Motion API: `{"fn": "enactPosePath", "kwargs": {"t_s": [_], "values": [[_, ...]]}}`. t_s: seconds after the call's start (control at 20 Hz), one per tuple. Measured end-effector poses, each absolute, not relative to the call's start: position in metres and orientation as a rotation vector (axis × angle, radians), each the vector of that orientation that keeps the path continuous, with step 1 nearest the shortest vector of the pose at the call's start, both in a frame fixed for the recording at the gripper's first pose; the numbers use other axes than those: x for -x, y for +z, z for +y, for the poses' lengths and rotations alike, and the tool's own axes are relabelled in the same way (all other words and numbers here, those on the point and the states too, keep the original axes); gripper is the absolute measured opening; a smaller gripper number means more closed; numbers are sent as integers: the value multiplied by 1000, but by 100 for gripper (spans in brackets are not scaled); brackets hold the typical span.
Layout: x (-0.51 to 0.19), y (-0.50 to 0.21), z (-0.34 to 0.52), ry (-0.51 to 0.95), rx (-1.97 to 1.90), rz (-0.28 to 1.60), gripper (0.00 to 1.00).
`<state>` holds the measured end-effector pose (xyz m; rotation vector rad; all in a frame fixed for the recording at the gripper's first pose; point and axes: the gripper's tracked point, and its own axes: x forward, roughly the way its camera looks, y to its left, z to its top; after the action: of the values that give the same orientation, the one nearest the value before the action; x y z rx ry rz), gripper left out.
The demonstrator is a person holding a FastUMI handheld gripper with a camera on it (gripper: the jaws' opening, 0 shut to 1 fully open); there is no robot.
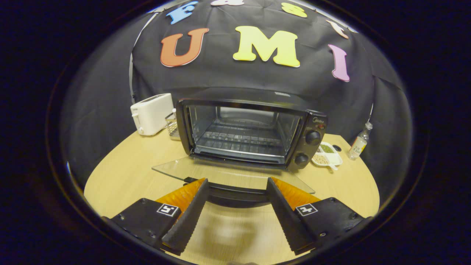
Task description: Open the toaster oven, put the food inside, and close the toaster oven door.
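We have the toaster oven point(254, 129) standing on the wooden tabletop point(121, 176) with its glass door point(206, 171) folded all the way down, lying flat and level toward us, so the cavity and its wire rack point(239, 141) are exposed. Our tool point(237, 187) has its 2 fingers spread wide apart and clamps nothing; the dark door handle point(237, 193) runs across the gap between the fingertips, right at the door's near edge, though we cannot tell whether either tip touches it. We judge the opening step done and the loading step next, yet we can make out no food between the fingers or on the bare wood just ahead of them. A small divided dish point(327, 154) with 2 kinds of seasoning sits just beside the oven's 2 knobs point(312, 138), a little bottle point(360, 141) stands beyond it, and a white toaster point(151, 113) with a wire basket point(173, 127) sits on the oven's other side. The risks from here: pressing down on the lowered door could tip the oven forward, since the door overhangs well out from the body; swinging away carelessly could catch the handle and flip the door shut; and reaching around the oven could knock the dish or bottle.
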<state>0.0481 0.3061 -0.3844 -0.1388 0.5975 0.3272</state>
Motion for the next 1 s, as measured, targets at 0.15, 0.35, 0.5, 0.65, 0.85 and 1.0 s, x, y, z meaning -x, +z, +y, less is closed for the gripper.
{"fn": "enactPosePath", "kwargs": {"t_s": [0.15,0.35,0.5,0.65,0.85,1.0], "values": [[-38,-410,302,335,152,664,100],[-34,-436,303,340,147,730,100],[-33,-445,303,341,140,751,100],[-32,-452,303,352,145,767,100],[-33,-451,303,378,158,764,100],[-35,-439,301,417,126,726,100]]}}
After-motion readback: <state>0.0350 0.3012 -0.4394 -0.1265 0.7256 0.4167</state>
